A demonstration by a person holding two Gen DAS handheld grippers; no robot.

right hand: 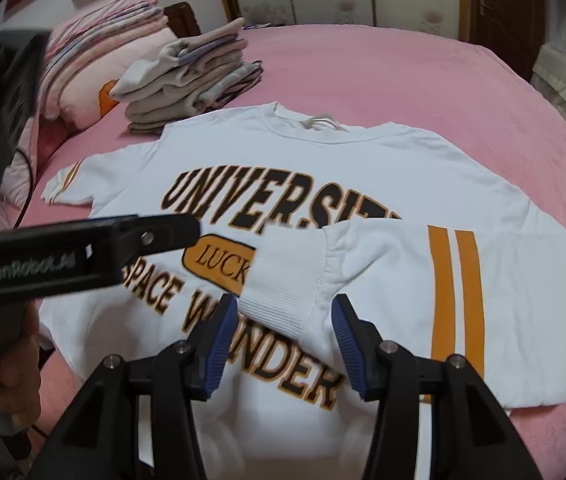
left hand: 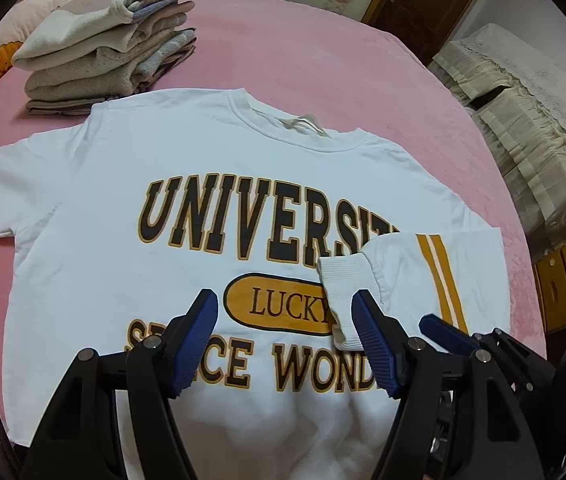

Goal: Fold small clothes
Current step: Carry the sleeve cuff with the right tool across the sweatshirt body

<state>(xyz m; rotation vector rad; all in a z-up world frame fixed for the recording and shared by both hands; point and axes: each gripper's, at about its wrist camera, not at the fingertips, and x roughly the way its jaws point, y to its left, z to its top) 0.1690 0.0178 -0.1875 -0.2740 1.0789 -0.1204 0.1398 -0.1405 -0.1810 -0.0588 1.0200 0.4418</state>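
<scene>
Sweatshirt (left hand: 203,152) lies flat on the bed (left hand: 323,48), one sleeve (right hand: 363,264) folded across. My right gripper (right hand: 285,336) and left gripper (left hand: 285,338) hang released, holding nothing. Risk: the cuff (right hand: 283,280) springs back or snags the fingers.

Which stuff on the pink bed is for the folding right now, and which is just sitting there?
For the folding:
- white sweatshirt, spread flat
- its striped sleeve, already folded across the chest
- right gripper, fingers open
- left gripper, fingers open

Just sitting there:
- stack of folded clothes
- pink pillows
- pink bed cover
</scene>
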